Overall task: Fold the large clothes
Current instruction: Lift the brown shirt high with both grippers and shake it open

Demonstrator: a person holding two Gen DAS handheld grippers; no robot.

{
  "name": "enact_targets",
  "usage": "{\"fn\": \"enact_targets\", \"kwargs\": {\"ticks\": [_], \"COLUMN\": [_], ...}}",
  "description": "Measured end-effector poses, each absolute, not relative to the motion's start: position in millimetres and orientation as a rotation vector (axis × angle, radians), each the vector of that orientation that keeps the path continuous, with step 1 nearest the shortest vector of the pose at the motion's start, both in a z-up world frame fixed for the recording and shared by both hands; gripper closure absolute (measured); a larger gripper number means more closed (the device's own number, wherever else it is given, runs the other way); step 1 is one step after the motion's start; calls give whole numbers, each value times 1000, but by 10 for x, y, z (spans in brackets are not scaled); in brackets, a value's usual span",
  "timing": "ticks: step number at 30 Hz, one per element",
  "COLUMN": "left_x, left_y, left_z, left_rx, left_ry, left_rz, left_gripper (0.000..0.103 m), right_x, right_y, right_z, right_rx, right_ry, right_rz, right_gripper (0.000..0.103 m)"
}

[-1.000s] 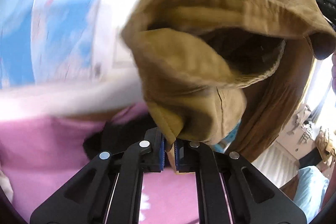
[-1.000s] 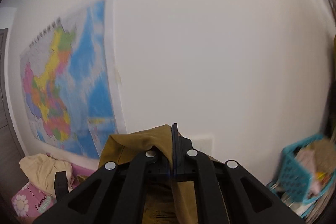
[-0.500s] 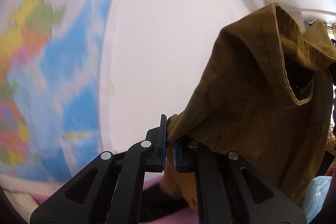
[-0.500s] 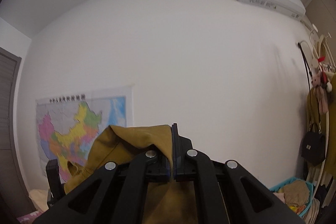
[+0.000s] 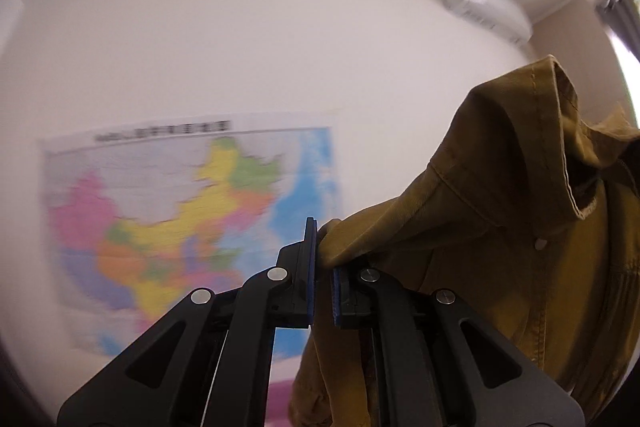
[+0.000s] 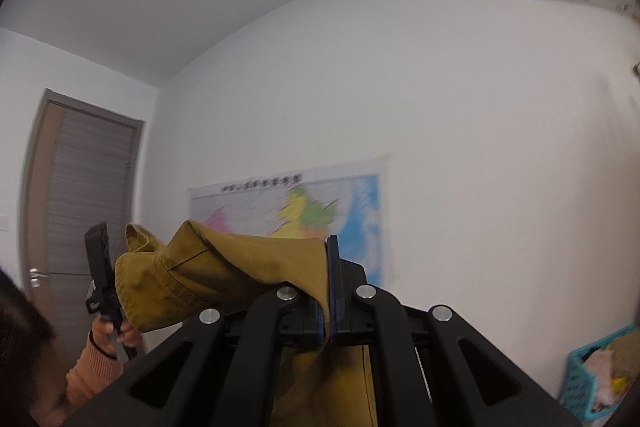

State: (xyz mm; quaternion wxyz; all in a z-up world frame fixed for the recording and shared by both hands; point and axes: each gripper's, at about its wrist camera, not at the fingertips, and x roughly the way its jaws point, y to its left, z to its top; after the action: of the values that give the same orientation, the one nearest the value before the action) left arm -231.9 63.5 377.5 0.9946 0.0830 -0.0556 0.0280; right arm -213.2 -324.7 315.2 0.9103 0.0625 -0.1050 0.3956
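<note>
A mustard-brown jacket hangs in the air between both grippers. My left gripper is shut on a fold of its fabric, which spreads up and to the right with a seam and a snap button showing. My right gripper is shut on another edge of the jacket, which drapes to the left and below the fingers. The left gripper's black body and the hand holding it show at the left of the right wrist view.
A white wall carries a coloured map, which also shows in the right wrist view. An air conditioner is mounted high on the right. A grey door stands at left. A teal basket of clothes sits low right.
Both grippers have risen and tilted upward with the jacket held between them; the pink surface has dropped out of view, and the door and the ceiling have come into view.
</note>
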Motion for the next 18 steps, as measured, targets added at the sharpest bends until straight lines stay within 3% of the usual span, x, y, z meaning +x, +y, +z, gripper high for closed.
{"fn": "enact_targets", "kwargs": {"ticks": [5,10,14,18], "left_x": [-3200,-3505,-3136,-1988], "left_y": [794,730,903,1351], "left_z": [3756,3822,3714,3231], "left_rx": [211,274,228,130], "left_ry": [-71,-101,-54,184], "left_rz": [167,292,275,278], "left_gripper": [96,96,96,96], "right_x": [-2432,-2435,-1783,-730], "right_y": [-2981,-2876,-2612,-2116], "right_z": [2872,2827,2678,2255], "right_rx": [84,93,154,192], "right_ry": [-208,-225,-99,166], "right_rz": [918,974,982,927], "right_gripper": [101,101,101,100]}}
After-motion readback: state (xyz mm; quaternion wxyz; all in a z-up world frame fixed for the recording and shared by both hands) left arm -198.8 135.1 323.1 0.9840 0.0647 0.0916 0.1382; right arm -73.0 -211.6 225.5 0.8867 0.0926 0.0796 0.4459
